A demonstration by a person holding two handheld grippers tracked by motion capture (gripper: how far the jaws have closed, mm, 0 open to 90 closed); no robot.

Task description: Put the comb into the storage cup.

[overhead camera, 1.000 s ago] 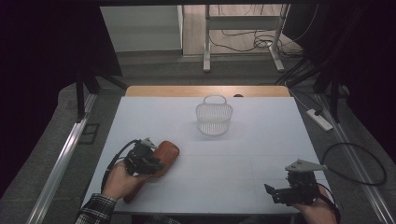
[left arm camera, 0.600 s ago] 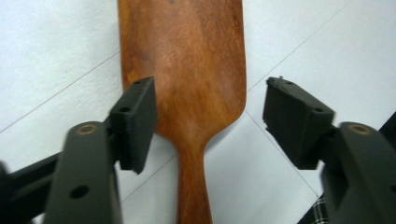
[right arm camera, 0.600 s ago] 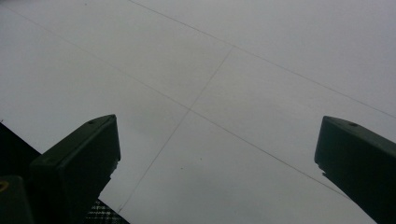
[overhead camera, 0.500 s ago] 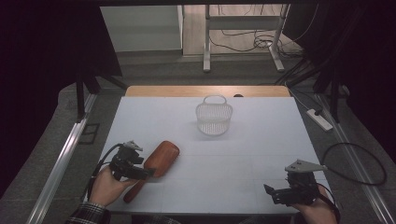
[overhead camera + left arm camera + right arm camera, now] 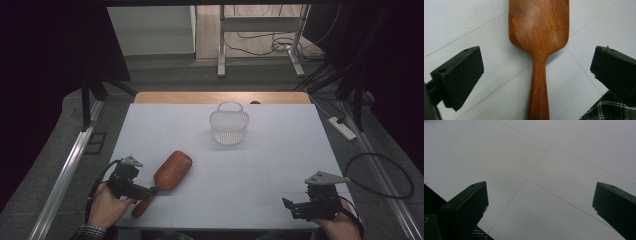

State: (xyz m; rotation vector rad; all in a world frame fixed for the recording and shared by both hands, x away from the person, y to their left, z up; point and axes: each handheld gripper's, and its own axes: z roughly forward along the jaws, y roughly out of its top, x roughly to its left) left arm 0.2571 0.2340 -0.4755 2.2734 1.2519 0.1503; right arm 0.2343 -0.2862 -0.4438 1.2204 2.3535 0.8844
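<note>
White tabletop carries a reddish-brown wooden paddle brush at its near left, long axis running from the handle at the near left toward the far right, the left gripper nearer it, jaws just opened wide, astride the handle without touching.

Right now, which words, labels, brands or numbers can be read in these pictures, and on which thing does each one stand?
None: the wooden brush, the white basket, the table and both grippers carry no readable text.
</note>
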